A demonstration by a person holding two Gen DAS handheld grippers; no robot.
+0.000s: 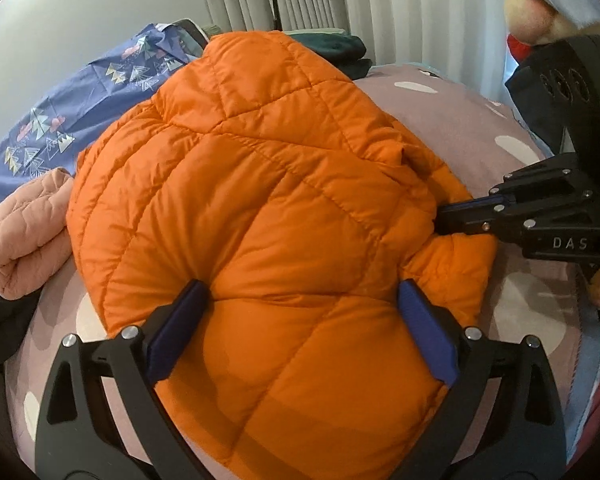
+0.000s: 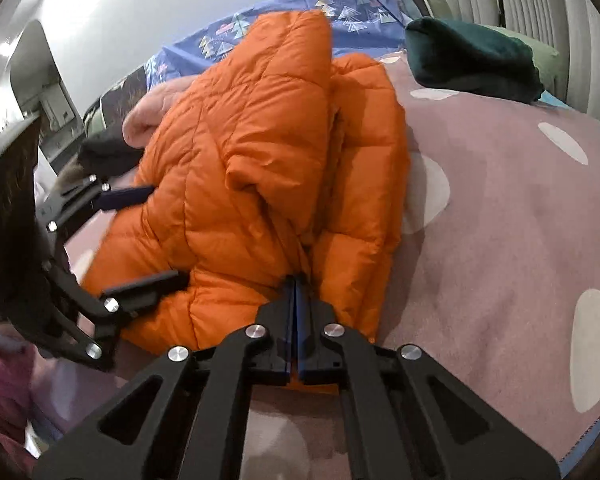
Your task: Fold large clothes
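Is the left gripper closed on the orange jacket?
No, the left gripper has its jaws wide open, one on each side of a bulge of the orange jacket, not pinching it.

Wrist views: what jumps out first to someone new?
The orange puffer jacket, partly folded, fills the middle of the mauve spotted bedspread. The right hand-held gripper is shut on its near edge, while the left hand-held gripper stands wide open around the jacket's puffy hem.
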